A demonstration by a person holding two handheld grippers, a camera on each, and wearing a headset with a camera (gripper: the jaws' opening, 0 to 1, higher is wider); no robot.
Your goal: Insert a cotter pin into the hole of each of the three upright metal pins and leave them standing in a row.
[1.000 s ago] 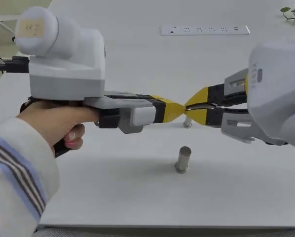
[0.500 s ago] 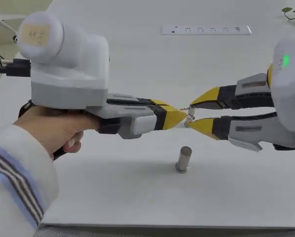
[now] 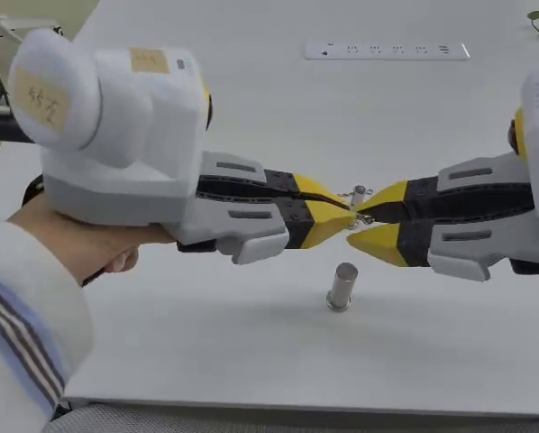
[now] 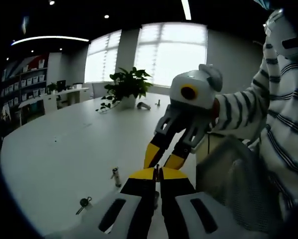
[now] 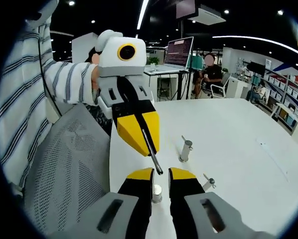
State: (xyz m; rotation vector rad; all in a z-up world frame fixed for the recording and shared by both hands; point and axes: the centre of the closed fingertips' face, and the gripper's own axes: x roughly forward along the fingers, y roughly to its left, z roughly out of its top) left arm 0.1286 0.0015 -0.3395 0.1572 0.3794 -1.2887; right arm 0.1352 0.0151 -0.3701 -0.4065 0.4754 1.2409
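My left gripper (image 3: 347,217) comes in from the left, shut on a thin dark cotter pin (image 5: 151,147) that sticks out of its tips. My right gripper (image 3: 356,225) faces it from the right, jaws a little apart around the pin's free end (image 5: 160,172). One bare metal pin (image 3: 343,287) stands upright on the white table nearer me. Another upright pin (image 3: 359,192) stands just behind the jaws. In the right gripper view a pin with a wire ring in it (image 5: 207,183) stands to the right, and a third pin (image 5: 156,193) shows below between the jaws.
A white power strip (image 3: 387,50) lies at the far side of the table (image 3: 206,343). A grey mesh chair (image 5: 69,189) stands at the table's near edge. A potted plant (image 4: 126,87) sits at the table's far end.
The right gripper's jaws, closed at the left gripper's tips a second ago, have parted. They then narrowed somewhat. The head camera has shifted slightly.
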